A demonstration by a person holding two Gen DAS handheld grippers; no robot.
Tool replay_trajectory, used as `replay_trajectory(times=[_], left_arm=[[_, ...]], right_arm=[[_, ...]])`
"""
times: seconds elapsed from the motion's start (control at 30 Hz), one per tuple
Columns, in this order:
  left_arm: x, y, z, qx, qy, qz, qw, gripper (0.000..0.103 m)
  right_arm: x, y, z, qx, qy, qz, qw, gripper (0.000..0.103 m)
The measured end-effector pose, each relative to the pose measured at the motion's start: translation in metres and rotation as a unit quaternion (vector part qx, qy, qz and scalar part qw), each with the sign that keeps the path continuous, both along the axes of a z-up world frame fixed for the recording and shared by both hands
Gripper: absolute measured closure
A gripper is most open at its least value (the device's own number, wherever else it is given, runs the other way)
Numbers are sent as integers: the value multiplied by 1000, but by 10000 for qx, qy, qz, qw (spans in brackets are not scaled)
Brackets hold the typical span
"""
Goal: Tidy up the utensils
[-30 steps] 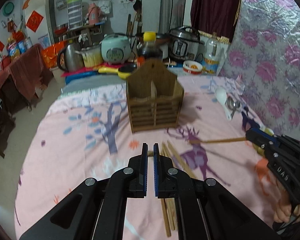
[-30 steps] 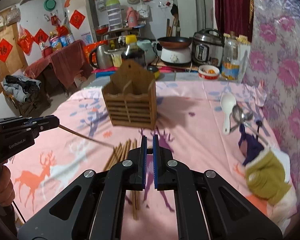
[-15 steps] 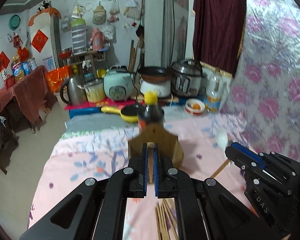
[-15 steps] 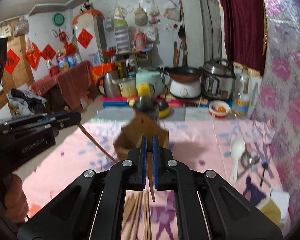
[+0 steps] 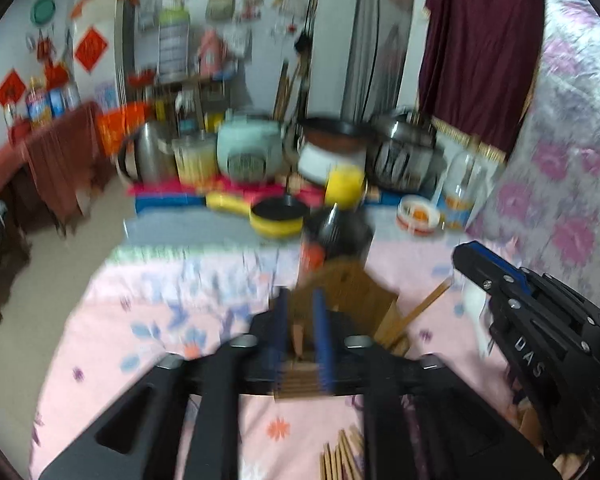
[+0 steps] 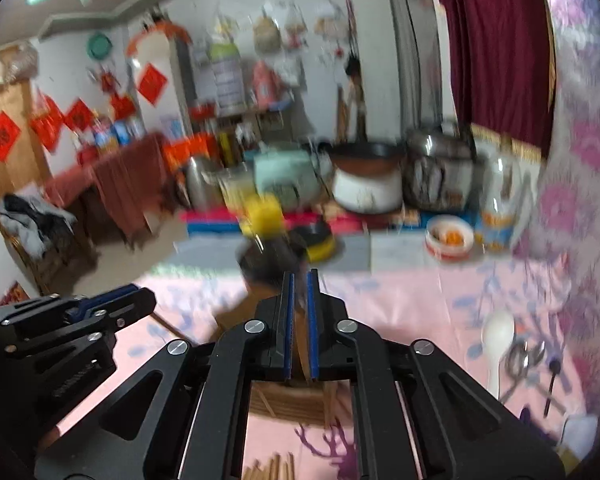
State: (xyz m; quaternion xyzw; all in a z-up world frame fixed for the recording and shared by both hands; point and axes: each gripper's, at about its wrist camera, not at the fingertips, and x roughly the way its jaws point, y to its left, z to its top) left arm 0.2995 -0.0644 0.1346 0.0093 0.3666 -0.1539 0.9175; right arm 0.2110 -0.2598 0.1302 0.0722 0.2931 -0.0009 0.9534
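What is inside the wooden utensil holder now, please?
One chopstick leans out of the right side of the wooden utensil holder. The left tongs cover most of its inside, so what else it holds cannot be seen.

Wooden utensil holder (image 5: pixel 352 292) upright on pink counter (image 5: pixel 148 320), slatted front, peaked back. One chopstick (image 5: pixel 424 308) leans out of its right compartment. Loose chopsticks (image 5: pixel 340 460) lie bundled near front edge. White spoon (image 6: pixel 498 340) + metal spoons (image 6: pixel 526 356) at far right.
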Motion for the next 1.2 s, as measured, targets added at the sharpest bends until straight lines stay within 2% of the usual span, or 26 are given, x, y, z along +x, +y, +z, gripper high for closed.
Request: replay_trajectory(times=[0.03,0.07,0.13,0.23,0.27,0.4,0.43,0.53,0.6,0.67,0.83,0.9,1.0,1.07,1.1,1.17,1.2], left_arm=[[-1,5,-6,-54,36,45,10000,55],[-4,13,-10,-130,15,128,9998,47],[-13,27,-14,-234,-31,257,9994,37],[-30,47,-17,-307,-114,542,9980,23],[-38,55,-19,-322,-131,663,9972,19],[-66,75,-34,-390,-7,818,9959,16],[-75,80,-40,-372,29,836,9958,15],[-90,86,-55,-24,-34,823,9966,11],[-92,91,-77,268,30,845,9961,11],[-89,93,-103,447,288,806,9953,11],[-77,79,-152,951,648,448,9923,12],[-70,73,-169,1082,825,350,9901,15],[-66,64,-189,1437,943,265,9848,23],[-62,64,-199,1559,1058,277,9817,34],[-58,66,-203,1519,1159,294,9811,38],[-52,71,-207,1356,1343,301,9812,53],[-50,75,-207,1191,1403,294,9825,55]], right_arm=[[-2,-2,-7,35,73,-17,10000,92],[-7,-5,-12,96,104,-14,9999,90],[-20,-9,-16,188,121,-32,9997,85],[-45,-12,-18,216,58,-127,9997,70],[-56,-13,-18,231,25,-165,9996,65],[-95,-20,-23,365,-105,-223,9990,43],[-107,-21,-24,366,-154,-244,9989,41],[-134,-21,-29,234,-237,-270,9991,32],[-148,-20,-34,114,-298,-304,9990,30],[-152,-22,-40,93,-257,-330,9991,30],[-146,-34,-68,350,119,-337,9987,30],[-143,-38,-79,462,232,-355,9980,30],[-141,-41,-95,579,400,-335,9970,30],[-139,-42,-104,623,490,-310,9964,30],[-138,-42,-107,656,541,-288,9960,30],[-137,-40,-112,667,623,-233,9956,30],[-137,-39,-114,641,642,-194,9957,30]])
